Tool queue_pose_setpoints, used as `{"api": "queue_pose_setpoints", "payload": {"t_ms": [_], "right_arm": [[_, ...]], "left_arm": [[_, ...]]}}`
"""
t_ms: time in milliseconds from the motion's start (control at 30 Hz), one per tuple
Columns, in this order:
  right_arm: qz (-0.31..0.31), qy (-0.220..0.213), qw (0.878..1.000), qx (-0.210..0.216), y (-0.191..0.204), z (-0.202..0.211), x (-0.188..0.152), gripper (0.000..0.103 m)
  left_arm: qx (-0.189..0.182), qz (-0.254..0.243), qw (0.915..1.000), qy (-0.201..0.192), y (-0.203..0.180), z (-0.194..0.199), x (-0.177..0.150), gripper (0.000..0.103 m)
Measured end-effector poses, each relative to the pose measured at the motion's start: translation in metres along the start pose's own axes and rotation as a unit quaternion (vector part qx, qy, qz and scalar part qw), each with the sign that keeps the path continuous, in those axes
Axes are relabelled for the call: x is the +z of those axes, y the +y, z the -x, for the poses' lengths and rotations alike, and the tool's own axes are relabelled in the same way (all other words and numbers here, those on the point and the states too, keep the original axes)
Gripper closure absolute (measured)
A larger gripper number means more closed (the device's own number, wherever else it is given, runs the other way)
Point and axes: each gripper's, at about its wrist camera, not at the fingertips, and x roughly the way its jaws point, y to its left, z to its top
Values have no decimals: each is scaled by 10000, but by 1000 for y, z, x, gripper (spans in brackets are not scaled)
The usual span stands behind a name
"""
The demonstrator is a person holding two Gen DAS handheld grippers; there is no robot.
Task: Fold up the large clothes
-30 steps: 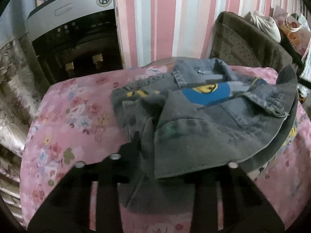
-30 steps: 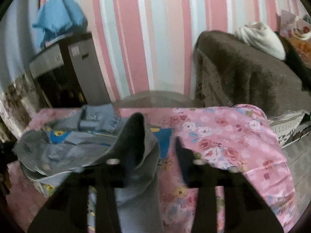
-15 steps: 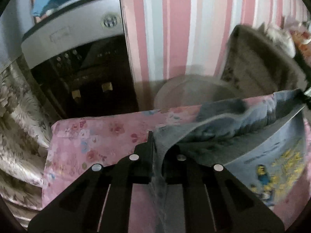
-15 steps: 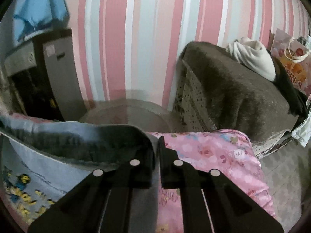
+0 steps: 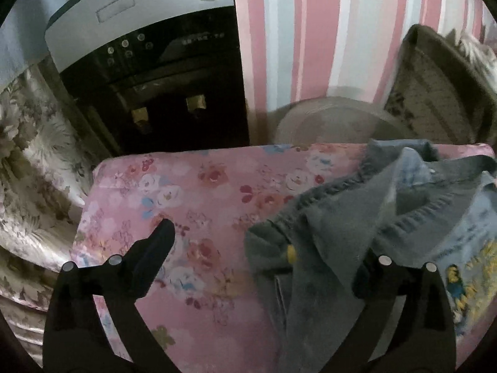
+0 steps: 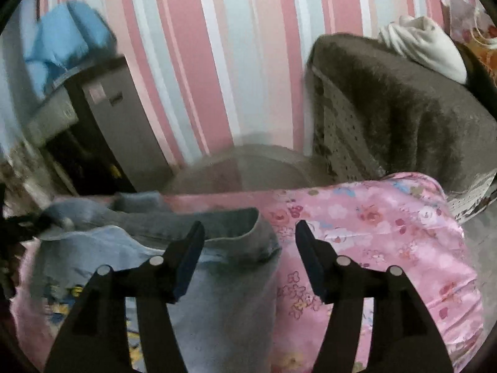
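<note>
A grey-blue denim jacket (image 5: 338, 233) with a yellow cartoon print lies bunched on the pink floral table cover (image 5: 202, 186). My left gripper (image 5: 267, 242) hovers over its left edge, jaws opening wide. The left finger (image 5: 163, 233) is over bare cover, and the cloth hides the right fingertip without being pinched. In the right wrist view the jacket (image 6: 223, 279) fills the lower left. My right gripper (image 6: 248, 233) is opening too. The jacket's folded corner lies loose between its fingers (image 6: 303, 236), and the pads do not press on it.
A silver and black water dispenser (image 5: 155, 77) stands behind the table on the left, with a blue cloth (image 6: 62, 40) on top. A brown covered armchair (image 6: 403, 118) holding a white bundle stands at the right. A round grey object (image 5: 335, 121) sits against the striped wall.
Half a second ago both grippers were shut on the jacket's lifted edge. Both have now opened and let go, and the edge has dropped onto the table.
</note>
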Motion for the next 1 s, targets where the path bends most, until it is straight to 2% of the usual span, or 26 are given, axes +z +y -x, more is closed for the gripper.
{"api": "queue_pose_setpoints", "payload": {"t_ms": [167,300,400,500,633,733,767,800,833,867,900,967,1000], "right_arm": [[173,75,9997,-168,-5,6,-9,41],[110,301,9993,-171,-12,-7,-22,41],[170,471,9986,-169,-13,-19,-33,41],[91,587,9982,-65,-15,-29,-40,41],[-85,797,9967,108,-18,-43,-48,41],[-301,901,9951,256,-22,-50,-51,44],[-363,910,9946,353,-23,-51,-51,50],[-429,943,9930,563,-24,-51,-51,70],[-430,975,9922,653,-22,-52,-51,90],[-351,935,9930,625,-18,-52,-50,94],[-135,807,9951,548,-10,-49,-49,99],[128,540,9974,469,2,-40,-46,100],[174,258,9982,505,6,-28,-42,101]], "left_arm": [[-365,193,9991,-107,12,20,1,3],[-337,347,9987,-174,17,28,3,3],[-160,257,9992,-243,16,31,-5,3],[-279,285,9989,-239,14,30,-19,3],[-571,274,9980,-49,4,15,-42,3],[-594,64,9980,217,-11,-7,-50,4],[-616,-6,9978,237,-17,-12,-52,12],[-696,-20,9973,224,-19,-14,-53,20],[-910,19,9956,215,-22,-15,-54,40],[-1118,85,9935,206,-24,-14,-53,56],[-1053,75,9943,157,-28,-11,-54,60],[-941,-26,9956,-17,-33,-3,-53,84],[-942,20,9954,-160,-32,6,-52,88]]}}
